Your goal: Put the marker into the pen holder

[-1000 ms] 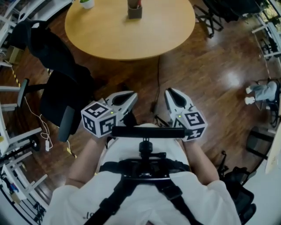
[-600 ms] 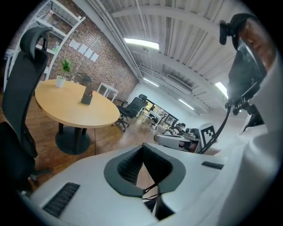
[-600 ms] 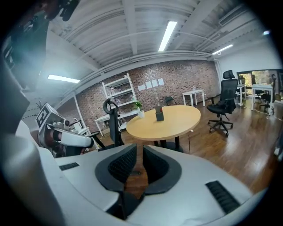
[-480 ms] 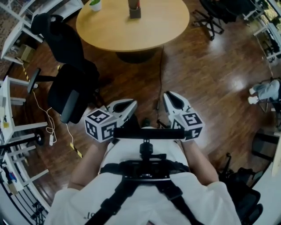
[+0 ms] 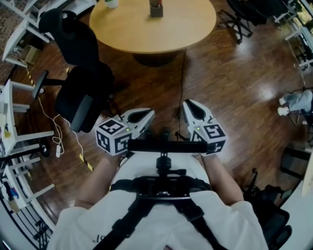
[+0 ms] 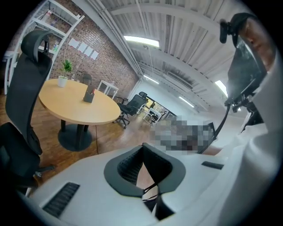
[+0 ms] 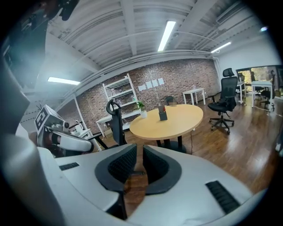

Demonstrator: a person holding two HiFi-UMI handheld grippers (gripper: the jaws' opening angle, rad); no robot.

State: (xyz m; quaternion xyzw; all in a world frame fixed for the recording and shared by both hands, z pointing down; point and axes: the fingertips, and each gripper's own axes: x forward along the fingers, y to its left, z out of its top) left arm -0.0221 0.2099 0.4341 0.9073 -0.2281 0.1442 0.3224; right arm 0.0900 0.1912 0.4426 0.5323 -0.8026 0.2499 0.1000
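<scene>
Round wooden table [image 5: 146,34], set at the far edge of a dark plank floor, is shown from the head view with the pen holder [image 5: 156,10] standing upright near its middle. Something red-tipped is seen rising from the holder in the right gripper view. Whether that is the marker cannot be told, and no marker is seen lying on the tabletop or carried by either tool. A small potted plant [image 5: 111,3] is placed to the holder's left, apart from it, and a black office chair [image 5: 78,93] is drawn up at the table's near-left side.

Both tools are held low, close to the body, well apart from the table. The holder lies straight ahead of them, almost on the midline between the two. The left gripper [image 6: 142,148] is seen with its pads meeting at the tips and nothing held. The right gripper [image 7: 139,148] is seen with a narrow slot between its pads, through which only floor shows.

Neither hand is judged clearly nearer. A forward approach to the table is needed before any reach.
</scene>
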